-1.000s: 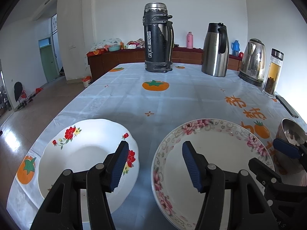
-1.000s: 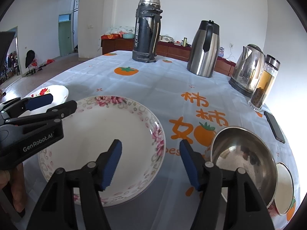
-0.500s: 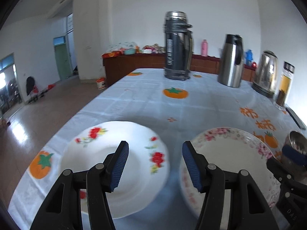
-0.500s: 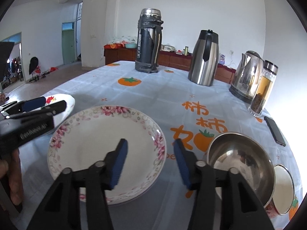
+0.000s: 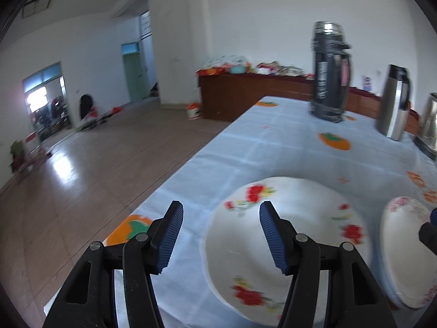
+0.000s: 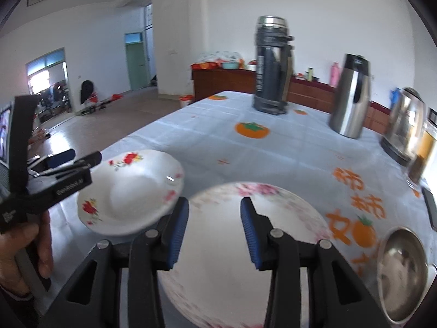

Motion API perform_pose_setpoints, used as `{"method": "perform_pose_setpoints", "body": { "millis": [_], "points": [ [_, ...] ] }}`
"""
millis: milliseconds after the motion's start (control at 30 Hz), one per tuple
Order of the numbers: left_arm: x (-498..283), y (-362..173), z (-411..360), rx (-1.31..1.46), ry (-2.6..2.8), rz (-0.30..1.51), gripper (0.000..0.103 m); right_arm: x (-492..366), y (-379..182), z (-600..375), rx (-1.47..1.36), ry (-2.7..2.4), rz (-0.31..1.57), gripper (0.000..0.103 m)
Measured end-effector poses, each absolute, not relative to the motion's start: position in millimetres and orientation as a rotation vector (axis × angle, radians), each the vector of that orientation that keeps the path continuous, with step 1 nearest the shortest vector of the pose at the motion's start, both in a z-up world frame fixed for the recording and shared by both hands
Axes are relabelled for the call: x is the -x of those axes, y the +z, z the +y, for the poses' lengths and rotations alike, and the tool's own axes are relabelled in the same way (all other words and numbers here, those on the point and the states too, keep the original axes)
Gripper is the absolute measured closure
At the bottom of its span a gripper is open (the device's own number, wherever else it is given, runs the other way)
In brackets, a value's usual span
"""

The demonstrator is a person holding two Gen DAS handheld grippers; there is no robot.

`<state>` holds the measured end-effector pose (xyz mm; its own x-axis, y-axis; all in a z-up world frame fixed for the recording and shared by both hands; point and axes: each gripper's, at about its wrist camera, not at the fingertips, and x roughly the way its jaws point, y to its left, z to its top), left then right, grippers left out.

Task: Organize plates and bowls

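Note:
A white plate with red flowers (image 5: pixel 300 235) lies near the table's left edge; it also shows in the right wrist view (image 6: pixel 131 191). A larger plate with a pink floral rim (image 6: pixel 245 246) lies to its right, partly seen in the left wrist view (image 5: pixel 404 246). A steel bowl (image 6: pixel 401 273) sits at the far right. My left gripper (image 5: pixel 218 235) is open and empty, over the red-flower plate's left rim; it appears in the right wrist view (image 6: pixel 73 161). My right gripper (image 6: pixel 214 232) is open and empty, above the pink-rimmed plate.
A black thermos (image 6: pixel 271 65), a steel jug (image 6: pixel 351 95), an electric kettle (image 6: pixel 404 125) and a glass tea bottle (image 6: pixel 423 153) stand at the back and right. A phone (image 6: pixel 430 207) lies at the right edge. The table's left edge (image 5: pixel 174 175) drops to the floor.
Both grippers have swung to the left. The left one has moved from between the plates to the red-flower plate's left rim. The right gripper's jaws have narrowed a little.

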<state>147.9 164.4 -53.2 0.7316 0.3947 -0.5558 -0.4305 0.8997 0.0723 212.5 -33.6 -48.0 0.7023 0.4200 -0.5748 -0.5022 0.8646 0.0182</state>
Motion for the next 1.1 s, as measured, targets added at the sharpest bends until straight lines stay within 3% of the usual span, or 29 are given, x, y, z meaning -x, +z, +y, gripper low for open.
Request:
{"method": "perform_pose_setpoints", "body": {
  "millis": [333,700,767,833,1100],
  "points": [
    [-153.1,-71.4,188.1,0.155,0.446,0.653,0.042,-250.9,-68.6,28.4,0.22,0.551,0.712,0.07],
    [-168.8,-84.0,189.7,0.201,0.319,0.76,0.042,-268.3,-89.4,59.1,0.349,0.523,0.864,0.07],
    [-168.0,-83.7,190.3,0.209,0.314,0.755,0.042,-264.9,-89.2,60.3,0.367,0.509,0.849,0.075],
    [-167.6,-83.4,189.2,0.204,0.305,0.751,0.056,-261.5,-89.5,60.4,0.372,0.521,0.842,0.076],
    [-163.8,-83.2,195.0,0.232,0.305,0.741,0.062,-255.2,-88.2,52.0,0.315,0.542,0.822,0.078]
  ]
}}
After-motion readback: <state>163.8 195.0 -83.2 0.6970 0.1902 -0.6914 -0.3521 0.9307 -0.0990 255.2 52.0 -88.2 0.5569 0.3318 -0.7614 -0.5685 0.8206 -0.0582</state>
